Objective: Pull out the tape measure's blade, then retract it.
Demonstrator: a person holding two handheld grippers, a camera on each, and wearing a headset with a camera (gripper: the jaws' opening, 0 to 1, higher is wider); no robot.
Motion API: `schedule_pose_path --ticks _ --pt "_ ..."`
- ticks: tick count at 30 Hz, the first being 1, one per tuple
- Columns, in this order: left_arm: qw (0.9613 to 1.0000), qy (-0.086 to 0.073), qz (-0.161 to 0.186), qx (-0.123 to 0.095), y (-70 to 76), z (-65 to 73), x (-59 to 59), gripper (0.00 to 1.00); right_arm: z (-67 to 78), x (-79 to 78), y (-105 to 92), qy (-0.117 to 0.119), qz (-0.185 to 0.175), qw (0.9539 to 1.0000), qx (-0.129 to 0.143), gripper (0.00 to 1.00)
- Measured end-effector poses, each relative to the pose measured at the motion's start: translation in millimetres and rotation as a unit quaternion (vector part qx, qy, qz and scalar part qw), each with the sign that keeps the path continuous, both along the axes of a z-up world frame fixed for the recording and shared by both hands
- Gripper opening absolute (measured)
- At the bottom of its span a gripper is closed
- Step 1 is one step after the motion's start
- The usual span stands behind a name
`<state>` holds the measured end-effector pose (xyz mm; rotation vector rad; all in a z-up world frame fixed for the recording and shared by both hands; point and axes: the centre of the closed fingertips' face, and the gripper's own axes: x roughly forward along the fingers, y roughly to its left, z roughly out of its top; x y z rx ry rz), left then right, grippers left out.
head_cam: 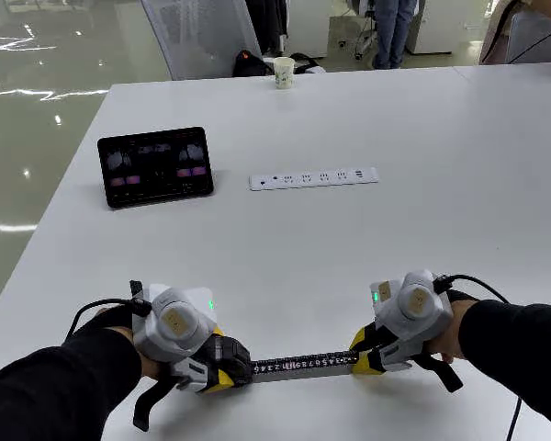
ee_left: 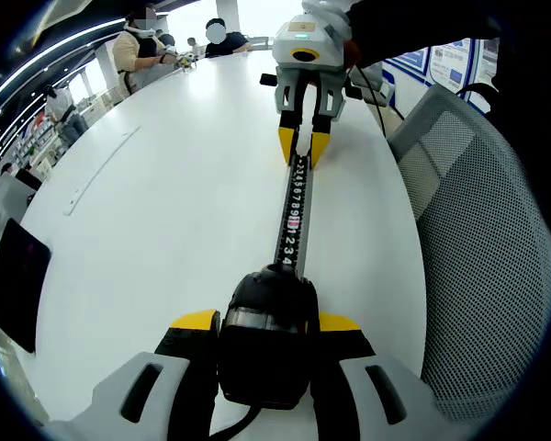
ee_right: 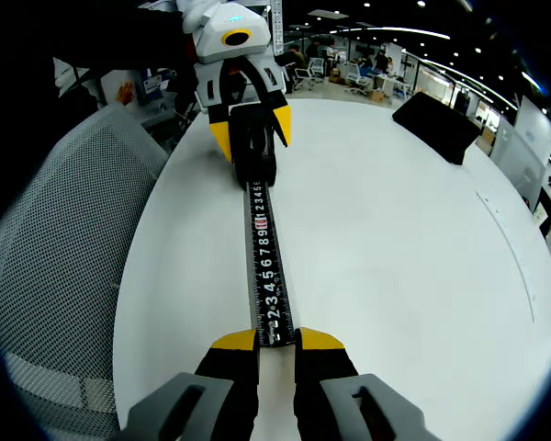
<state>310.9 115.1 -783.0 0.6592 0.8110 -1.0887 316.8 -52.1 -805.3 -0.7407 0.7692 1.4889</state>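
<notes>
Spanning the near edge of the white tabletop (head_cam: 349, 239), at about 6 o'clock in the head view, the tape measure is stretched between the two claws. The left claw (ee_left: 266, 323) is closed around the chunky black plastic tape measure case (ee_left: 262, 363), with its yellow-tipped jaws pressed against the case's two sides. The right claw (ee_right: 275, 342) is nearly closed and pinches the tip of the narrow black steel blade with white numerals (ee_right: 264, 257). A short run of blade is out, lying low over the tabletop from the case at 7 o'clock to the tip at 5 o'clock. Whether it touches the surface I cannot tell.

The pull-out looks under way, with the retraction yet to come. The case seems compact and hard, and its smooth sides could twist in a two-sided grip, so holding it across its broad flanks, as now, seems right. The blade is thin and probably spring-loaded. It should be stiff along its length, prone to kink if bent sideways, and apt to snap back if freed at once. The hook end is the place to hold it, and easing it back slowly would be safer.

A black tablet (head_cam: 156, 165) stands at 10 o'clock and a white power strip (head_cam: 314, 178) lies towards 12 o'clock.
</notes>
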Motion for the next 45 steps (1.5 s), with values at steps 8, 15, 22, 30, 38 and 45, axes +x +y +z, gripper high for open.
schedule_pose_path --ticks 8,15,22,30,38,45 --pt "1.0 0.0 0.0 0.0 0.2 0.5 0.3 0.33 -1.1 1.1 0.1 -0.001 0.003 1.0 -0.002 0.11" --pt "1.0 0.0 0.001 0.0 0.1 0.7 0.3 0.33 -2.2 2.5 -3.2 0.001 0.001 1.0 -0.003 0.1" --pt "1.0 -0.001 0.001 -0.001 -0.5 1.4 0.0 0.33 -2.7 3.4 -5.9 0.002 -0.002 1.0 -0.002 0.11" --pt "1.0 -0.001 0.003 -0.001 -0.2 1.5 -0.2 0.33 -2.9 4.3 -9.9 0.001 -0.003 1.0 -0.004 0.1" --pt "1.0 -0.002 0.004 -0.002 -0.3 1.5 -0.3 0.33 -2.5 4.7 -15.1 0.003 -0.004 1.0 -0.008 0.1" --pt "1.0 -0.002 0.004 -0.003 0.1 1.4 0.2 0.33 -2.2 6.1 -18.5 0.002 -0.004 0.9999 -0.011 0.1"
